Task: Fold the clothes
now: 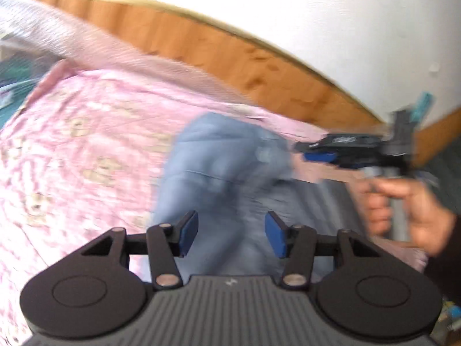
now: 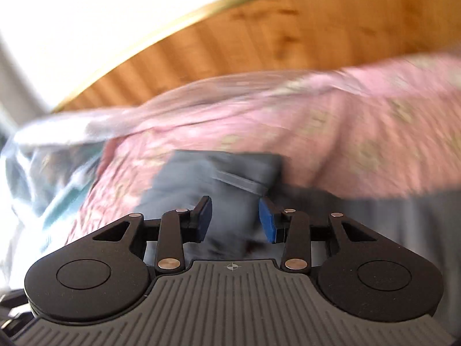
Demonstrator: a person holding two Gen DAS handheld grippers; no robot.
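A light blue pair of jeans (image 1: pixel 219 173) lies on a pink patterned bedspread (image 1: pixel 80 150); both views are blurred by motion. My left gripper (image 1: pixel 232 235) hovers over the near end of the jeans, open, with nothing between its blue pads. To the right in the left wrist view, a hand (image 1: pixel 412 204) holds my right gripper (image 1: pixel 319 155) over the far side of the jeans. In the right wrist view, my right gripper (image 2: pixel 235 220) is open above a folded grey-blue part of the jeans (image 2: pixel 213 178), not gripping it.
A wooden headboard (image 1: pixel 230 54) runs along the far side of the bed below a white wall (image 1: pixel 317 8). A clear plastic sheet or bag (image 2: pixel 43 150) lies at the left. A grey cloth (image 2: pixel 389 219) covers the bed's right part.
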